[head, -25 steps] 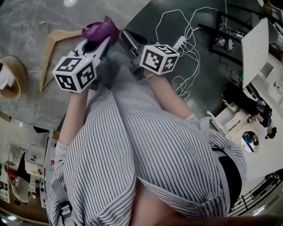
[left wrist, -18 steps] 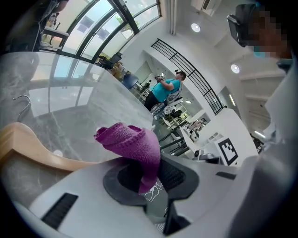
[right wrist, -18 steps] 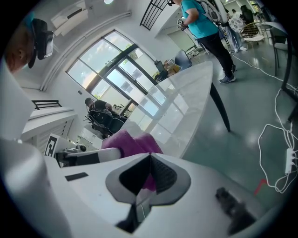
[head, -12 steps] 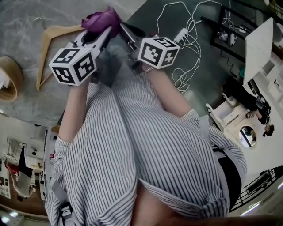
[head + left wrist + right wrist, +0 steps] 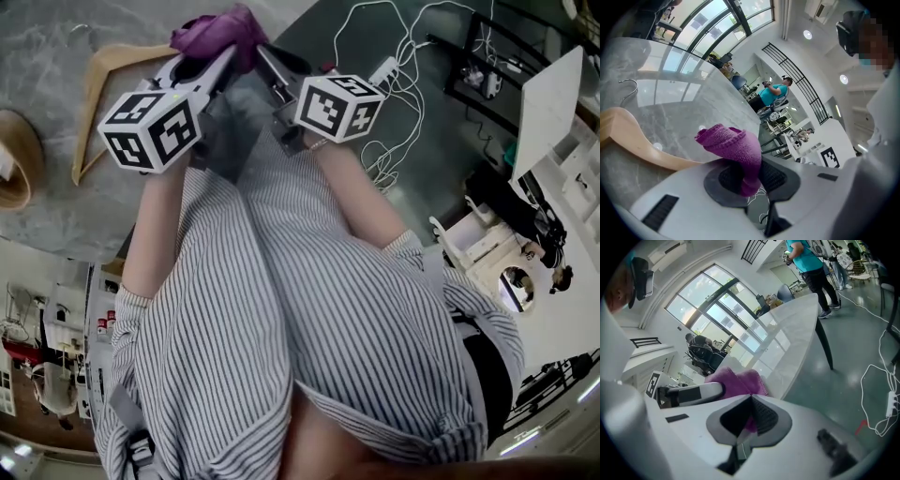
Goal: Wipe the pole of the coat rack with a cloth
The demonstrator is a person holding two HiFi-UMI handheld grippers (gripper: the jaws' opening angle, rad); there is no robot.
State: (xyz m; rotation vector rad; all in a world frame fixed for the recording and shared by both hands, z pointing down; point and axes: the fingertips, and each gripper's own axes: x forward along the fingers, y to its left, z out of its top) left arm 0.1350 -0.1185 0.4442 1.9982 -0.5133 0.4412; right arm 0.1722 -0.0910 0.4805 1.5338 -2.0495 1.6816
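Because no coat rack shows in any view, we hold the purple knitted cloth point(image 5: 733, 145) ready, pinched in the left claw point(image 5: 746, 183) over the grey marble worktop point(image 5: 47, 94), far left, with the right claw point(image 5: 750, 400) pressed together beside it.

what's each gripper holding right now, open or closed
left gripper: closed on the purple cloth
right gripper: closed, fingers together, nothing clearly held

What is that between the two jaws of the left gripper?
A purple cloth, pinched by the left gripper. The left gripper view shows it best.
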